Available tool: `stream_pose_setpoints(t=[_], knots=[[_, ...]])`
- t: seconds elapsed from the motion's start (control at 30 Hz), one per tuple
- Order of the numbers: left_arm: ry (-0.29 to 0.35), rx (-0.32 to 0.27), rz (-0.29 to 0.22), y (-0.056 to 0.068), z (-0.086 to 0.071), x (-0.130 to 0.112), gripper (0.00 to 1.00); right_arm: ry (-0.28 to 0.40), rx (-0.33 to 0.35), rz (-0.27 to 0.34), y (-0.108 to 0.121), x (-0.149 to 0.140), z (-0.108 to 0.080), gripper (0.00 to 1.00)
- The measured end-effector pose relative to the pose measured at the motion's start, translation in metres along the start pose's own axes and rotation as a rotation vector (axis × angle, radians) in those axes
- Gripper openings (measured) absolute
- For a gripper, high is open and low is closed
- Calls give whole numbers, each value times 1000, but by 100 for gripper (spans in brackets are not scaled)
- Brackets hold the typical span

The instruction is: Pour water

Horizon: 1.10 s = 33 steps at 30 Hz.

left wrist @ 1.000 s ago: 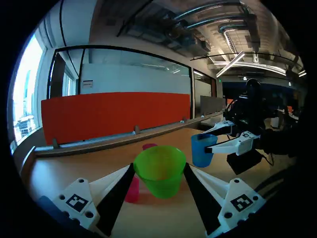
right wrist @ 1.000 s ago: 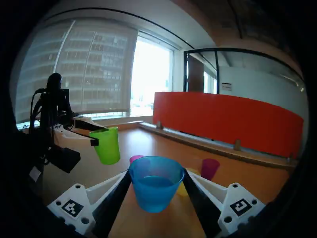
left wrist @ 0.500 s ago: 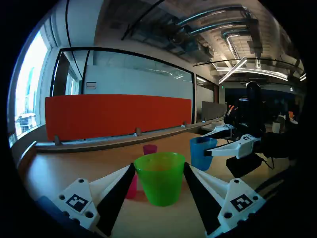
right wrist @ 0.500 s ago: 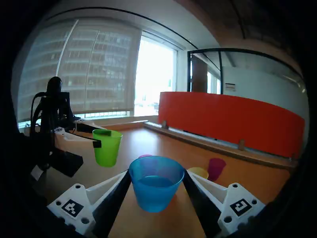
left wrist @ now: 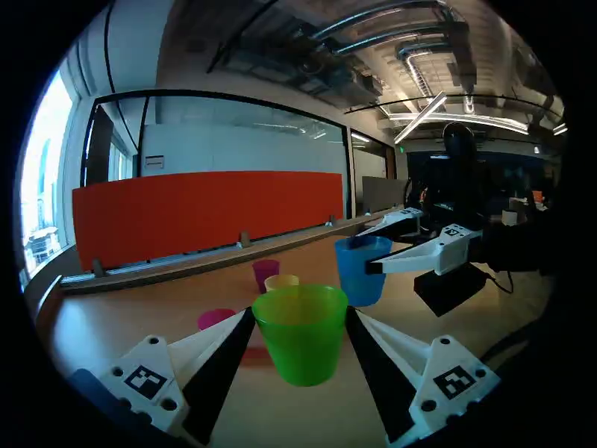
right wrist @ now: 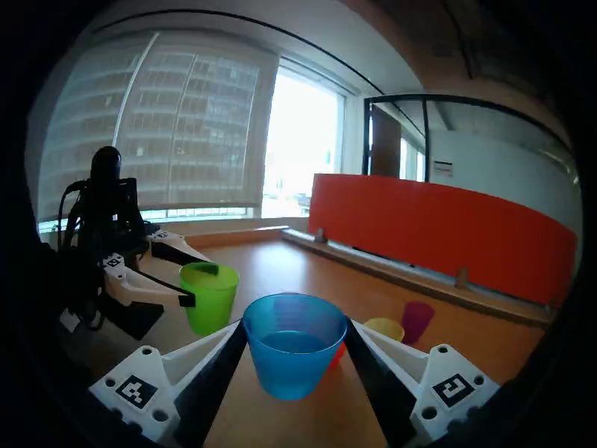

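**Two cups held upright above the table**

The left gripper (left wrist: 298, 319) clamps the green cup (left wrist: 301, 340). The right gripper (right wrist: 295, 328) clamps the blue cup (right wrist: 294, 351), which is part full of water. Both cups are upright and near each other, apparently clear of the wooden table (right wrist: 298, 272). A magenta cup (left wrist: 265, 272), a yellow cup (left wrist: 281, 283) and a pink cup (left wrist: 213, 319) stand farther off.

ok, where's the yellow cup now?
The yellow cup sits on the table; in the left gripper view it is just beyond the held green cup, with the purple cup at its left.
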<state>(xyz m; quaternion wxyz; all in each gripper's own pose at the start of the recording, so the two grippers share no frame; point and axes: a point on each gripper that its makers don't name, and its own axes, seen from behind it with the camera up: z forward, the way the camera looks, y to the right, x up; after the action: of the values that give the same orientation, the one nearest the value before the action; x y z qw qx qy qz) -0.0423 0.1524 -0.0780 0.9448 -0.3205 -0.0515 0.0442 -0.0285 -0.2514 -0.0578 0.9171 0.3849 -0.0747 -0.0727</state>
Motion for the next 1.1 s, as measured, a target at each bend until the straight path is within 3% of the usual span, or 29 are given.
stream_pose_setpoints(t=[0.27, 0.6, 1.1], knots=[[-39, -22, 1, 6, -1, -17, 88, -4, 15, -49, -7, 4, -2, 94], [-119, -41, 39, 13, 1, -41, 88, -18, 33, -91, -11, 5, -1, 94], [-47, -61, 19, 20, 4, -20, 88, -30, 53, -202, -11, 16, 9, 93]])
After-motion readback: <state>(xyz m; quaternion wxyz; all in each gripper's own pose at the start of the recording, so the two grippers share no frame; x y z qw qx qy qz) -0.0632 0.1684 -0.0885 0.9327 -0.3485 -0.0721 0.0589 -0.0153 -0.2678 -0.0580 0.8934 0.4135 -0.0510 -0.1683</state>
